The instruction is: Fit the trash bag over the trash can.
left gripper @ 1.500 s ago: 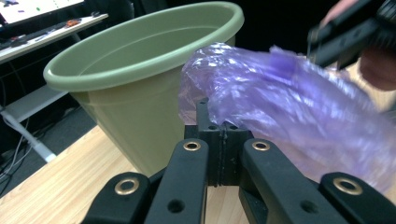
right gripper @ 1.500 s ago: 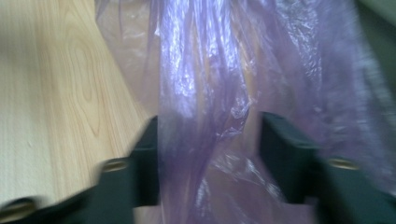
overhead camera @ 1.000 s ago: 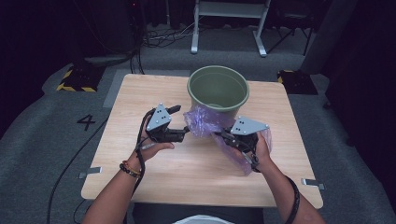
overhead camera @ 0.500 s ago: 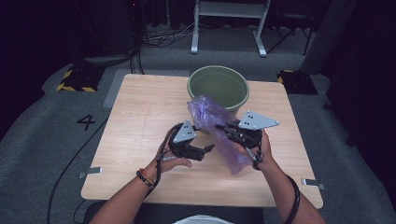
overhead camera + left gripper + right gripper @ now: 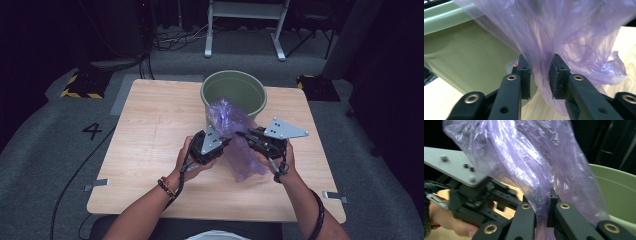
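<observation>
While pinched from two sides, hanging just short of the near rim of the round green plastic bucket (image 5: 206, 95): thin translucent purple plastic bag (image 5: 231, 119), crumpled, upper end puffed up against that rim, lower end trailing away from the bucket onto the pale wooden table (image 5: 150, 125).

Left claw (image 5: 227, 141): grasping a gathered fold of the film. Jaws just been closing, film between the pads and bunched tight there in the left gripper view.

Right claw (image 5: 241, 134): clenched on the same bag, film squeezed thin between the jaws in the right gripper view.

Relation for the coming move:
- Long axis of the bag running from the bucket's rim back toward the person, slightly slanted.
- Both claws biting at mid-length from opposite sides, tips nearly meeting, just in front of the bucket.
- Bucket straight beyond both claws, mouth open upward and partly screened by the bag's upper end.
- Right claw a shade nearer the bucket; difference slight.

Judged next: pulling the two grips apart to open the film, then carrying it forward over the rim. Risk judged: film slipping or tearing at the left grip.

Count: one bag, one bucket, one table, two claws.
</observation>
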Motion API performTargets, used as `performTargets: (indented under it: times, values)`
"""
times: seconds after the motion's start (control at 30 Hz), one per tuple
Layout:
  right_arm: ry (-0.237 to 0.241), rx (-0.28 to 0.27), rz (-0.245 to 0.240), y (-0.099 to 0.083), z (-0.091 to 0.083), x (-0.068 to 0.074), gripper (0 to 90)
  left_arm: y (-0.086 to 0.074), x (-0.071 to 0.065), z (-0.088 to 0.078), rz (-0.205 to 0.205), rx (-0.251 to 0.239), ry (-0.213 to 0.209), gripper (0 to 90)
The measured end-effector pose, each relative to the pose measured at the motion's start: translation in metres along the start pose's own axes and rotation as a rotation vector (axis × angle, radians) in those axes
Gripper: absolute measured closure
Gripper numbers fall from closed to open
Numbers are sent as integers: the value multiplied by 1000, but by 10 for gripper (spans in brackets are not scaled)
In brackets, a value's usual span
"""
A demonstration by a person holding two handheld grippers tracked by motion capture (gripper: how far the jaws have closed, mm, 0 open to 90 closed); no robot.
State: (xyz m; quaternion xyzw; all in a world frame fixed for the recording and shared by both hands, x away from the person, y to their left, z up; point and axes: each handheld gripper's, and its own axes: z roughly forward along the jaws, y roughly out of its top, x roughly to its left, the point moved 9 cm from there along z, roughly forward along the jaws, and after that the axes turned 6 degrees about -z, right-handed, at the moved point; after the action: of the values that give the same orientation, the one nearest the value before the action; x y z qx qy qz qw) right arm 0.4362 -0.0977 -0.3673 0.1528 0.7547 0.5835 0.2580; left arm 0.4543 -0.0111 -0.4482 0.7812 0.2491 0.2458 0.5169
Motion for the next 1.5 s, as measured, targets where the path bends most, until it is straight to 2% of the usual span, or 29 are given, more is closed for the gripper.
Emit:
performTargets:
  times: [0.07,0.1,0.2,0.23,0.27,0.3,0.4,0.53,0.6,0.63,0.67,0.73,0.8,0.87,0.93,0.97,1.0,1.03,1.07,1.1,1.2,1.3,1.37,1.43,1.5]
  values:
    - [-9,-5,6,0,-1,-3,892,1,2,-4,2,-9,-10,749]
    - [-36,-3,14,-1,-3,-9,893,3,5,-10,9,-11,-20,753]
    - [-58,-1,16,-1,-3,-14,893,6,7,-15,29,-16,-28,824]
    - [-89,5,20,-1,-2,-20,893,10,8,-19,47,-11,-49,849]
    - [-89,5,20,-1,-2,-20,893,10,8,-19,47,-11,-49,872]
    - [-115,2,29,1,-2,-25,893,13,10,-22,53,-14,-50,888]
    - [-133,2,38,2,-2,-29,893,20,12,-25,54,-17,-71,894]
    - [-191,21,36,6,-1,-44,879,30,14,-30,64,-2,-99,898]
    - [-196,25,39,6,0,-46,876,32,16,-31,74,2,-92,898]
    - [-213,57,26,5,3,-53,861,34,19,-32,81,1,-74,895]
    - [-220,65,22,5,4,-56,857,38,23,-33,95,1,-42,889]
    - [-214,68,26,4,5,-58,857,41,26,-34,101,-9,-31,881]
    - [-207,108,43,-4,12,-67,857,47,28,-34,103,-16,-34,893]
    - [-205,111,50,-5,13,-69,857,48,29,-33,117,-7,-35,896]
    - [-199,149,56,-10,17,-74,843,51,31,-30,118,5,-31,898]
    - [-199,149,56,-10,17,-74,843,51,31,-30,118,5,-31,899]
    - [-200,154,60,-11,18,-75,830,55,33,-29,104,2,-32,899]
    - [-192,192,78,-15,19,-78,746,58,35,-28,97,3,-30,899]
    - [-192,192,78,-15,19,-78,746,58,35,-28,97,3,-30,898]
    - [-195,207,89,-18,20,-82,576,61,38,-26,91,7,-31,899]
    - [-193,209,98,-18,18,-86,457,61,41,-24,94,27,-22,900]
    - [-207,183,83,-13,12,-91,360,61,43,-23,95,38,-16,900]
    - [-212,167,78,-11,11,-92,348,60,47,-22,93,54,-1,900]
    - [-225,117,85,-1,6,-98,312,59,50,-22,82,62,-5,900]
    - [-227,116,81,1,5,-99,305,57,52,-21,82,69,0,900]
